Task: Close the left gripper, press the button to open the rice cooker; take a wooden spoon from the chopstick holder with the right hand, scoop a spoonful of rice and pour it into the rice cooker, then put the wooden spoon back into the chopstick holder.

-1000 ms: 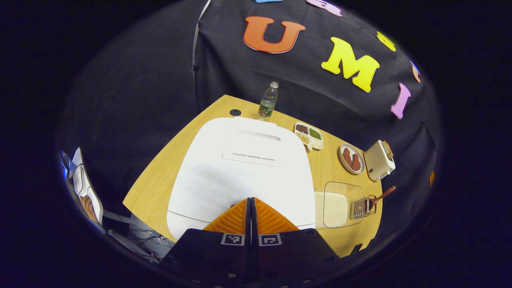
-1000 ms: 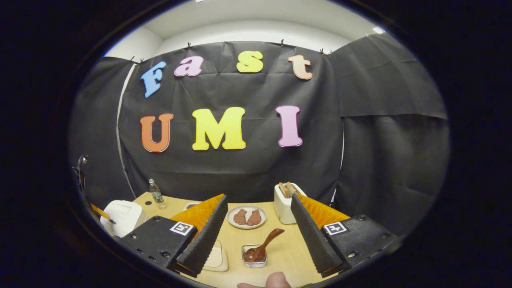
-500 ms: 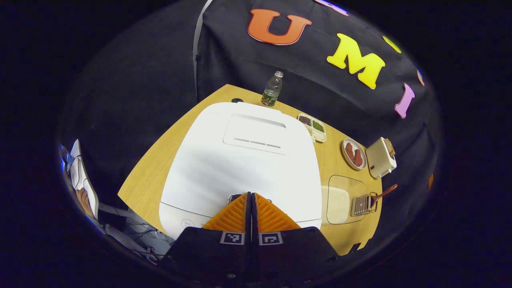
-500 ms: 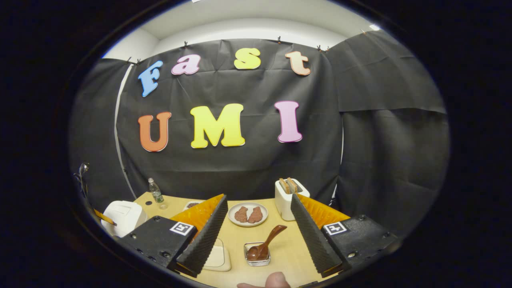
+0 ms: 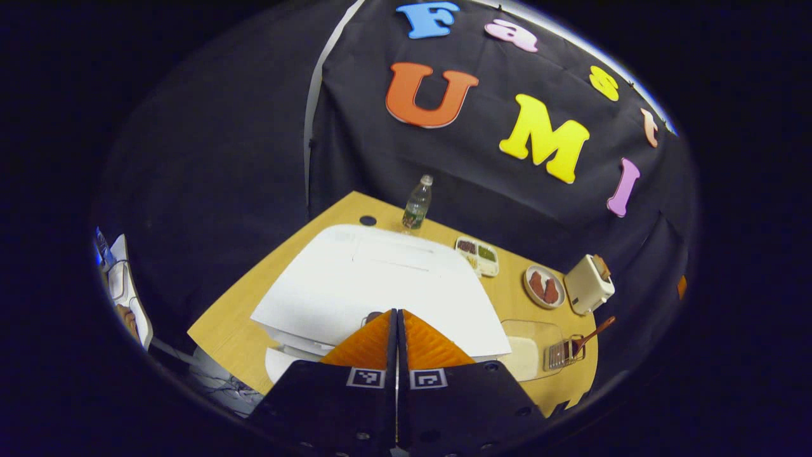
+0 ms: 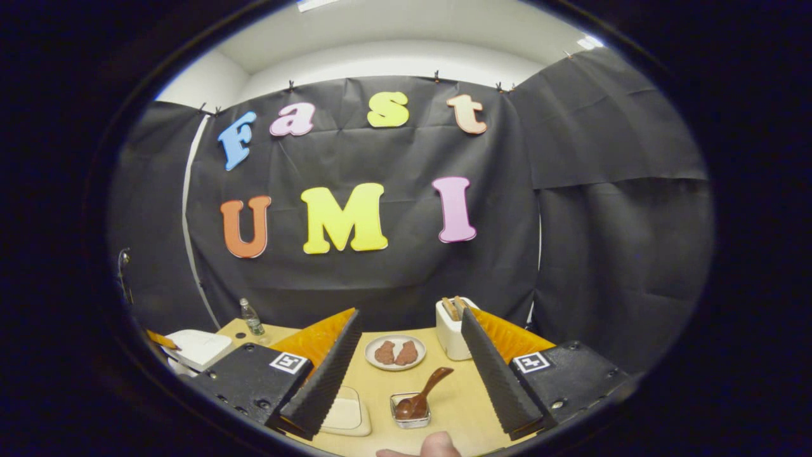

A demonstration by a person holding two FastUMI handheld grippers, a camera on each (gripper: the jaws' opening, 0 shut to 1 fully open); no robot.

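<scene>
Rice cooker (image 5: pixel 374 285) first: we see a smooth white appliance with rounded corners on the pale wood-grain desk (image 5: pixel 235 330), and we take it as our landmark. Its flat lid is tilted up at the front edge, with a gap showing between lid and body. Our left hand-held gripper (image 5: pixel 397 317) sits at that front edge with its two ridged, wedge-shaped fingers pressed flat together, holding nothing; whether the tips touch the button we cannot tell.

To the right of the cooker lies a clear, rounded-square container of white rice (image 5: pixel 530 352), and just beyond it a small square wire holder (image 5: pixel 561 353) with a brown wooden spoon (image 5: pixel 593 333) leaning out, handle slanting up and away. Behind the cooker stands a clear plastic bottle (image 5: pixel 416 204).

In the right gripper view, our right hand-held gripper (image 6: pixel 409 343) is spread wide and empty, its ribbed fingers framing the spoon (image 6: pixel 424 393) in its holder (image 6: pixel 411 416), well apart from both. The cooker (image 6: pixel 196 349) shows far to the left there.
</scene>
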